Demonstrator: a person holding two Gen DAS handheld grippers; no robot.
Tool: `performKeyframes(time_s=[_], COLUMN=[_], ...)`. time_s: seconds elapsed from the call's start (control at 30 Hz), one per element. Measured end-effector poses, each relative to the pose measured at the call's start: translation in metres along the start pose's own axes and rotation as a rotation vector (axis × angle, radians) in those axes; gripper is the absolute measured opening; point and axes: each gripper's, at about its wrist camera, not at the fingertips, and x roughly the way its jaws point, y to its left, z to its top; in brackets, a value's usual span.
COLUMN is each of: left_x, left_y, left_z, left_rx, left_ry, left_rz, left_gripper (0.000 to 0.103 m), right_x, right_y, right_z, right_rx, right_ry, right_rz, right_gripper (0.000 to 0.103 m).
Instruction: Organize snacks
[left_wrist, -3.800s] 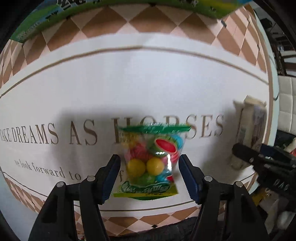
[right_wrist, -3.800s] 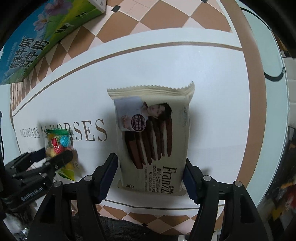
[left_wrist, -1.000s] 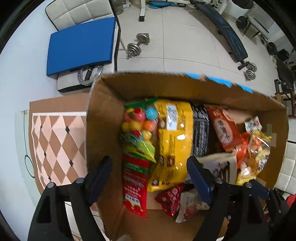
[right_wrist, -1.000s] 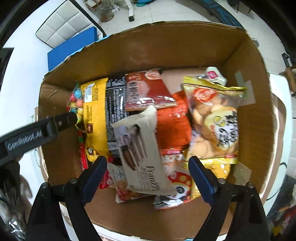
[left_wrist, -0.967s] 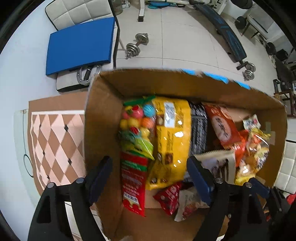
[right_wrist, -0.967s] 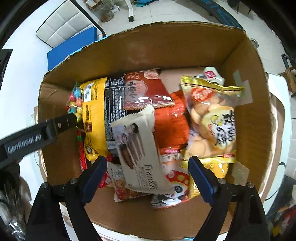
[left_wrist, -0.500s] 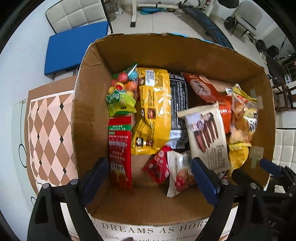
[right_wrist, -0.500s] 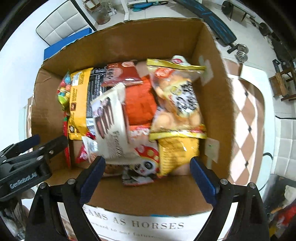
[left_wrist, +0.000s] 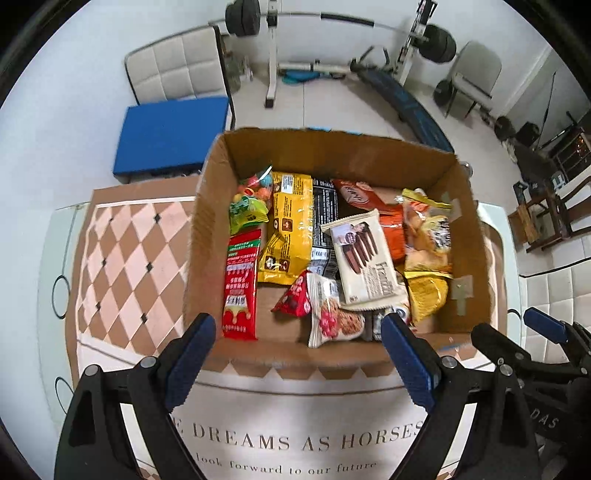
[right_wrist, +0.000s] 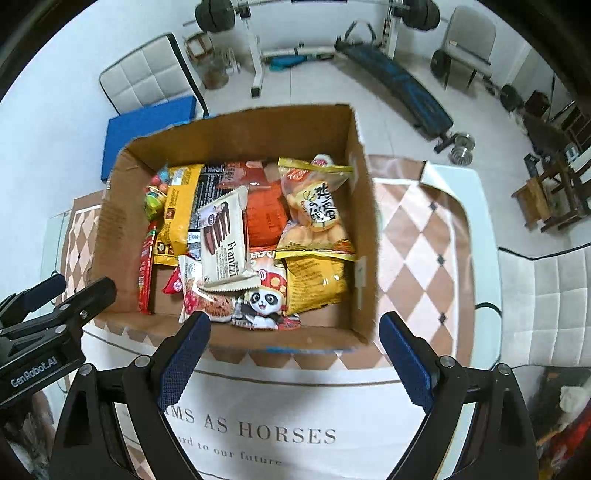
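An open cardboard box (left_wrist: 332, 155) (right_wrist: 236, 133) stands on the table and holds several snack packs. The candy-ball bag (left_wrist: 249, 203) (right_wrist: 155, 195) lies at its far left. The cream Franzzi wafer pack (left_wrist: 364, 258) (right_wrist: 223, 240) lies on top near the middle. My left gripper (left_wrist: 299, 354) is open and empty, over the table just in front of the box's near wall. My right gripper (right_wrist: 293, 350) is open and empty, also in front of the near wall, to the right of the left one.
The tablecloth (left_wrist: 295, 435) carries printed lettering and a brown diamond border (left_wrist: 129, 258). A white chair with a blue cushion (left_wrist: 170, 136) stands behind the box. Weight bench and barbell (left_wrist: 332, 22) stand on the floor farther back. Another white chair (right_wrist: 546, 302) is at the right.
Both grippers have pulled back and up from over the box to in front of its near wall. The candy bag and wafer pack, on the table 3.8 s ago, lie in the box.
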Motion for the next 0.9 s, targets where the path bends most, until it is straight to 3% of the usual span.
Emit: performKeyframes(time_s=[0.37, 0.9], left_x=[-0.080, -0.199], left_y=[-0.014, -0.022], left_z=[-0.066, -0.144], left_rx=[0.025, 0.032], left_ry=[-0.146, -0.334], left_rz=[0.003, 0.006], left_gripper=[0.092, 0.092], right_x=[-0.069, -0.202], right_y=[-0.006, -0.009], right_z=[-0.069, -0.164], right_rx=[-0.012, -0.036], right_ry=[-0.093, -0.286], right_rz=[0.037, 0.042], right_gripper=[0.095, 0.095])
